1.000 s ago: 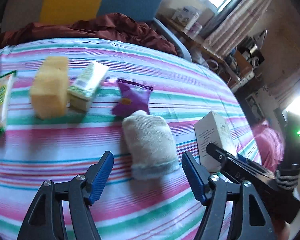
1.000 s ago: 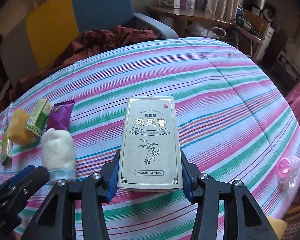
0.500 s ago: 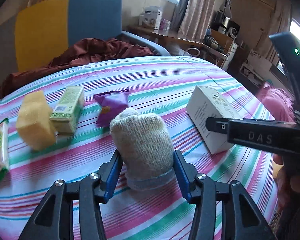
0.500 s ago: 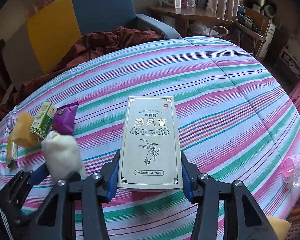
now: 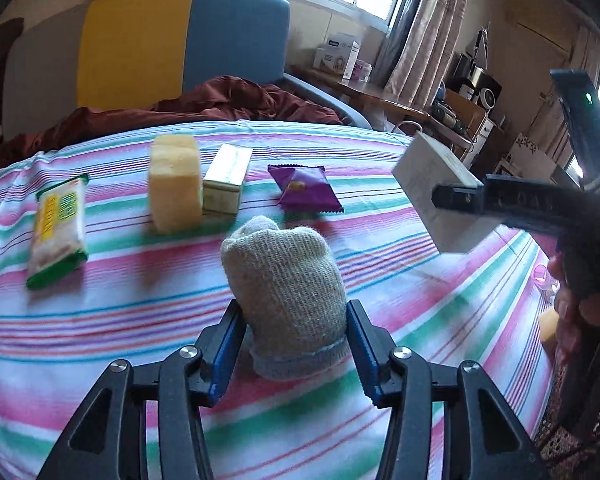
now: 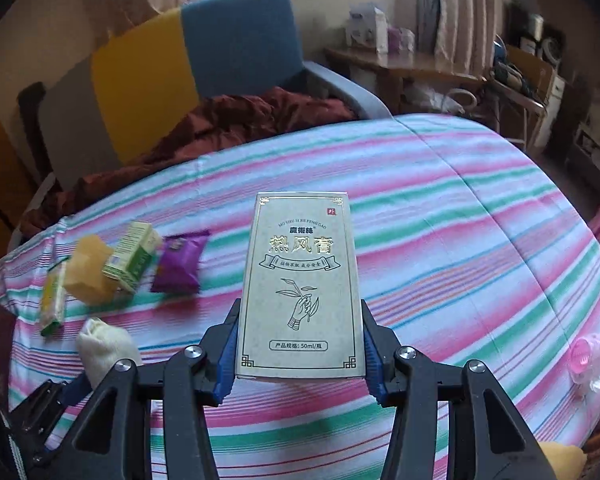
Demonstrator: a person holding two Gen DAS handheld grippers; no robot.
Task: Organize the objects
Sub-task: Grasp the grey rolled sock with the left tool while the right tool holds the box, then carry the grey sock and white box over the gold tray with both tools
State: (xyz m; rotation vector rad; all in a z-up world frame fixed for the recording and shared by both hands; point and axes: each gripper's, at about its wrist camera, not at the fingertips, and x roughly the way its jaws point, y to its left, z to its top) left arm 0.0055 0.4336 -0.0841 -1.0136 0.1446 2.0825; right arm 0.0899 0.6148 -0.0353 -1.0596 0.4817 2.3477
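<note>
On the striped bedspread [image 5: 100,320] — sponge [image 5: 175,188], carton [image 5: 226,179], packet [image 5: 306,187].

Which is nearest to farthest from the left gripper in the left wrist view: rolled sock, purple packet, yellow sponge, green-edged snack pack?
1. rolled sock, between the left gripper fingers.
2. purple packet, just beyond, slightly right.
3. yellow sponge, beyond, left.
4. green-edged snack pack, far left; close to the sponge's range, hard to call.

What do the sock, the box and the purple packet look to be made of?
Sock: knitted fabric, matte beige; ribbed weave shows, likely cotton blend. Box: printed cardboard, pale speckled face with shiny gold lettering and crisp folded edges. Purple packet: glossy film, probably plastic or foil, with crimped end seals.
</note>
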